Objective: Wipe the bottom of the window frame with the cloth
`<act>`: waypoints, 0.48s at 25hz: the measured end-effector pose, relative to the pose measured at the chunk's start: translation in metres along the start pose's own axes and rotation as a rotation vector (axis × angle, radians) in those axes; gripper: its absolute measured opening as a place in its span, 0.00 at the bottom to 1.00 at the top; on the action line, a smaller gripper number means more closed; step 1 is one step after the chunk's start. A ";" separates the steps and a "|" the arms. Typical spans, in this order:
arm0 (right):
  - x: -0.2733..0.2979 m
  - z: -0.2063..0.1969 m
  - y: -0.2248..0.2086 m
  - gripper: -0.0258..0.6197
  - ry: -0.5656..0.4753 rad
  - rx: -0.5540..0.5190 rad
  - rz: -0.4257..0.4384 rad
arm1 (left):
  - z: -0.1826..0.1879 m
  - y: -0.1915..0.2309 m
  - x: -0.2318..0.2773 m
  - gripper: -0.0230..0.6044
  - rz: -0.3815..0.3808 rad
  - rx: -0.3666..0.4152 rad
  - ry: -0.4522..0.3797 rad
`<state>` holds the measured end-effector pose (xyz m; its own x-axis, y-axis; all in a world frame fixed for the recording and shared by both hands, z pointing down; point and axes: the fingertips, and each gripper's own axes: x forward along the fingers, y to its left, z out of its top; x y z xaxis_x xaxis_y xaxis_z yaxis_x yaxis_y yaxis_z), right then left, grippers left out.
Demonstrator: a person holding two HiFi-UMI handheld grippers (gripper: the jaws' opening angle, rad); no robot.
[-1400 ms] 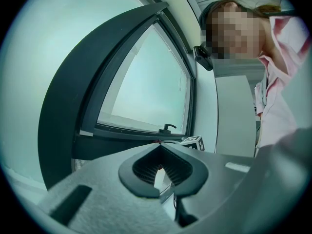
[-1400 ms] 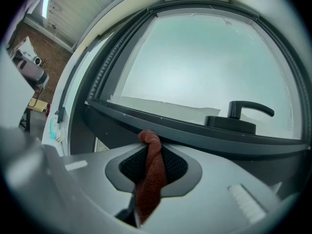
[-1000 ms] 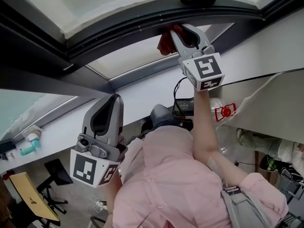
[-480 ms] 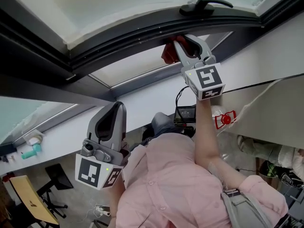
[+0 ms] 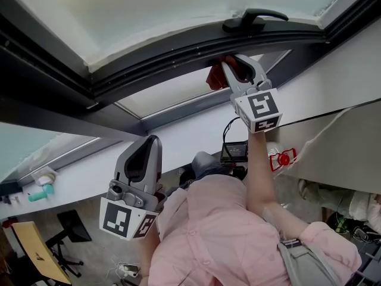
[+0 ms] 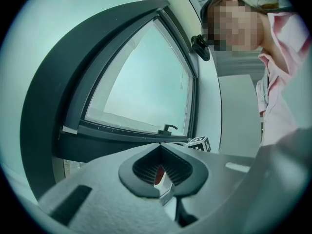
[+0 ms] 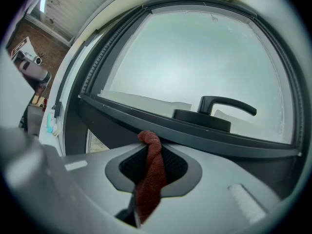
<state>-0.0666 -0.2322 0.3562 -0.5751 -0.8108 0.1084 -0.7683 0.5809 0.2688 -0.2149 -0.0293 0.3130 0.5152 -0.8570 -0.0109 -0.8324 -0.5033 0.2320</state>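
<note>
Jaws of right gripper [image 5: 231, 64] are clamping cloth [image 7: 149, 174], its tip touching frame [image 5: 166, 55] below handle [image 5: 253, 18]; left gripper [image 5: 149, 145] is hanging low, jaws together, empty.

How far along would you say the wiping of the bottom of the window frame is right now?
Done: the red cloth is clamped in the right gripper and up at the window frame. In hand: its tip meets the dark lower rail, left of the handle. Left: no wiped or unwiped stretch shows, so how much rail remains is unclear. The left gripper hangs low, shut and empty.
</note>
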 end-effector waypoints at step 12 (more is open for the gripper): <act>-0.004 -0.006 -0.016 0.14 0.023 0.004 -0.020 | 0.001 -0.005 0.010 0.04 -0.003 -0.012 -0.005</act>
<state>-0.0502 -0.2381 0.3573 -0.5532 -0.8237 0.1247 -0.7807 0.5648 0.2673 -0.2061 -0.0352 0.3106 0.5164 -0.8562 -0.0166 -0.8285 -0.5044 0.2435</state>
